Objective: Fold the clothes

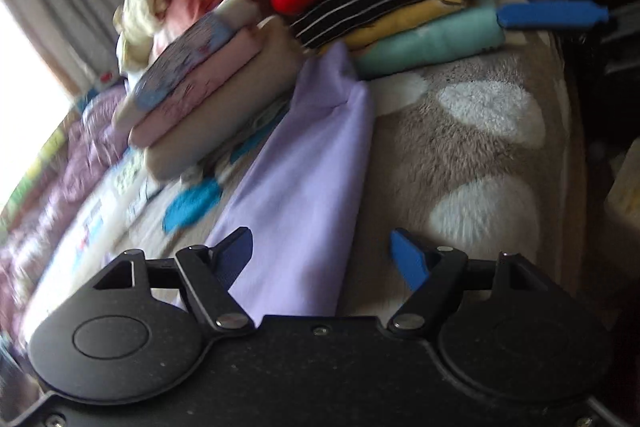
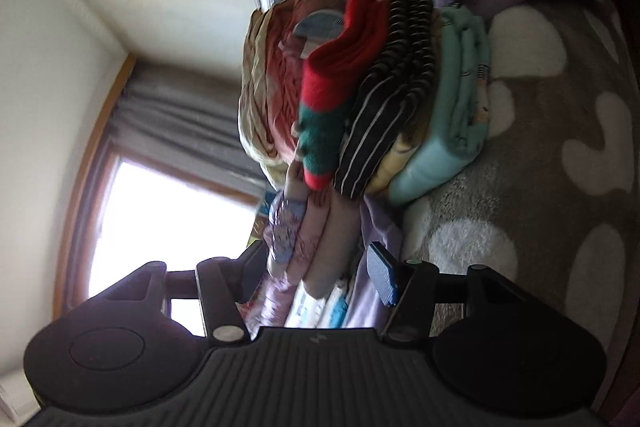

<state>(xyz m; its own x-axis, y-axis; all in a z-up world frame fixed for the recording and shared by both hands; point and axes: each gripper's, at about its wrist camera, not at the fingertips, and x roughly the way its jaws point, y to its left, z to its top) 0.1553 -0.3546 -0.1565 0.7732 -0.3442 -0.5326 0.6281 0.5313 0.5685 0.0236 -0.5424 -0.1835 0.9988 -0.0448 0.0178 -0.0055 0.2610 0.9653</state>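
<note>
Grey plush bedding with white hearts [image 1: 480, 147] fills the right of the left wrist view, and a curtained window [image 2: 160, 219] is seen at lower left of the right wrist view.

At the bottom of the left view, the left claw [image 1: 324, 259] is spread wide, nothing gripped; a lilac garment [image 1: 296, 195] lies between and beyond its blue pads, running up the middle of the frame. Above it, at centre left, a pink-and-beige folded stack [image 1: 208, 95] is seen. At upper centre, a second pile [image 1: 400, 3] is stacked: red-green knit on top, then black stripes, yellow, mint. A blue pad of the right claw [image 1: 552, 14] is seen at upper right, beside the mint layer.

In the right view, the right claw [image 2: 316, 267] is released, straddling the edge of the pink stack [image 2: 308, 251]; the lilac garment [image 2: 380, 227] lies by its right pad. The pile [image 2: 384, 99] stands at centre.
</note>
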